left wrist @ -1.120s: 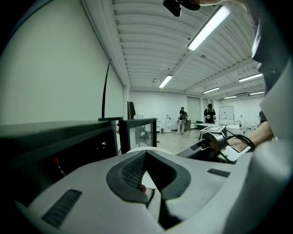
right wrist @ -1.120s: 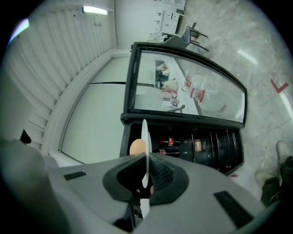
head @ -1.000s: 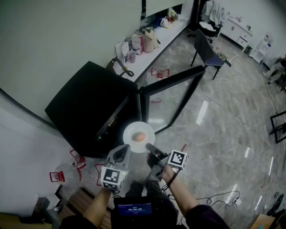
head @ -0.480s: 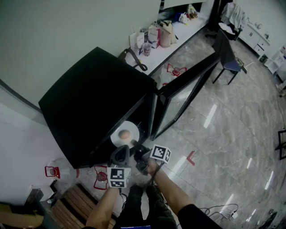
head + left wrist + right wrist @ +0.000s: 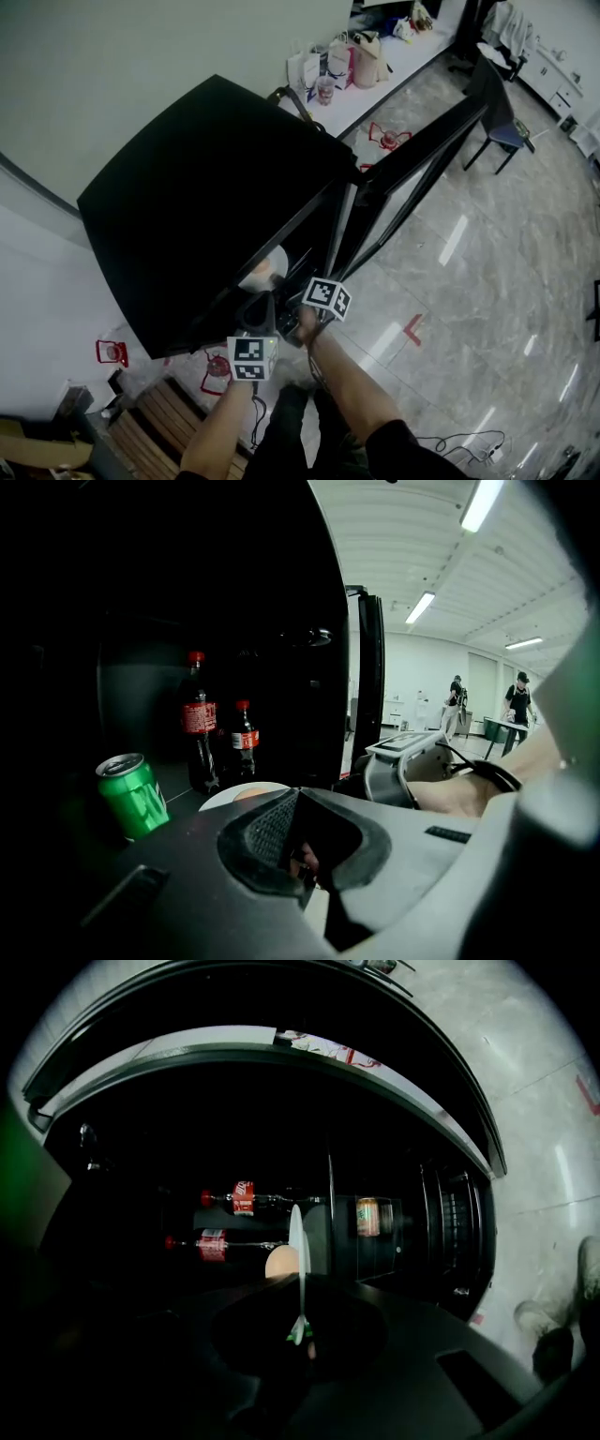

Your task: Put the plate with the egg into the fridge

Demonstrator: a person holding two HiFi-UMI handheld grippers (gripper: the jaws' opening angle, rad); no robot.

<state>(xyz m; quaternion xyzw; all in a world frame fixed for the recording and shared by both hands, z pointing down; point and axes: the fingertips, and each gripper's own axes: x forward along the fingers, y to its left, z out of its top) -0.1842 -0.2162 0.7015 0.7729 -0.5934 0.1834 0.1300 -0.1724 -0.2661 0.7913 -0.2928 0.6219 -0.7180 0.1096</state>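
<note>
A white plate (image 5: 265, 273) with a brown egg (image 5: 277, 267) sits in the mouth of the black fridge (image 5: 206, 187), whose glass door (image 5: 412, 169) stands open to the right. My right gripper (image 5: 289, 298) is shut on the plate's near rim. In the right gripper view the plate (image 5: 296, 1241) shows edge-on between the jaws, with the egg (image 5: 280, 1262) beside it. My left gripper (image 5: 262, 309) hangs just left of it, shut and empty. The left gripper view shows the plate (image 5: 234, 795) just past that gripper (image 5: 293, 795), above a shelf.
Two cola bottles (image 5: 199, 728) and a green can (image 5: 133, 794) stand on the shelf; an orange can (image 5: 367, 1216) sits deeper in. A counter with bags (image 5: 347, 56), a chair (image 5: 502, 122) and wooden slats (image 5: 169, 412) surround the fridge. People (image 5: 518, 700) stand far off.
The plate with the egg has moved left from in front of the open door into the fridge opening, both grippers going with it. The head view has come closer to the fridge.
</note>
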